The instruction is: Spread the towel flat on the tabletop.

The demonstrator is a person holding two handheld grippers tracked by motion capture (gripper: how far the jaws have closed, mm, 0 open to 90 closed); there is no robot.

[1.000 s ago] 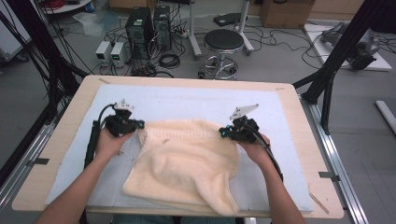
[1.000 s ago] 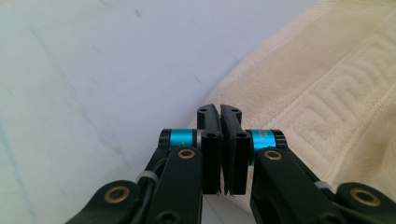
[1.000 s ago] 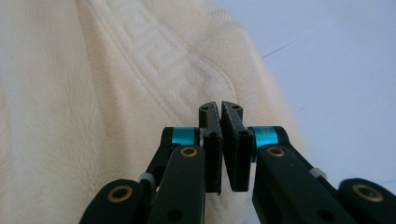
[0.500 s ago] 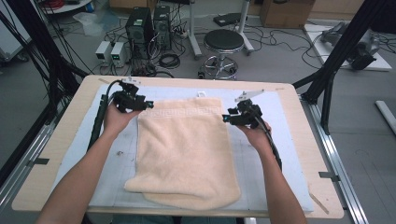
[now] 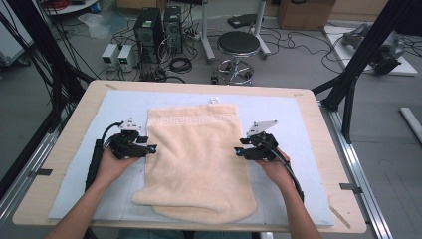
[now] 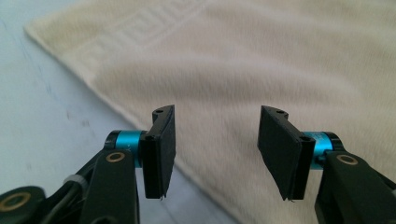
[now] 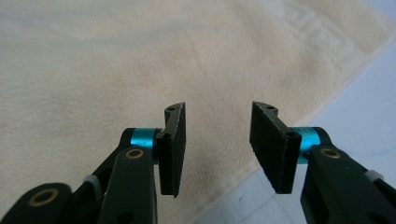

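A cream towel (image 5: 196,159) lies flat, folded lengthwise, on the pale blue mat (image 5: 124,99), its patterned band at the far end. My left gripper (image 5: 151,148) rests low beside the towel's left edge. It is open, its jaws have just been opening, and nothing is between them. In the left gripper view the left gripper (image 6: 217,114) points across the towel (image 6: 261,60). My right gripper (image 5: 239,151) sits at the towel's right edge, open and empty, its jaws having just opened too. In the right gripper view the right gripper (image 7: 219,109) hovers over the towel's (image 7: 116,65) edge.
The mat covers a wooden table (image 5: 79,114) with metal rails along both sides. On the floor behind stand a black stool (image 5: 239,45), computer towers (image 5: 159,25) and tangled cables. Black frame posts (image 5: 358,64) rise at the table's right.
Both grippers carried the towel's far corners away from the person and spread it flat, then let go. Both hands have since drawn back along the towel's sides.
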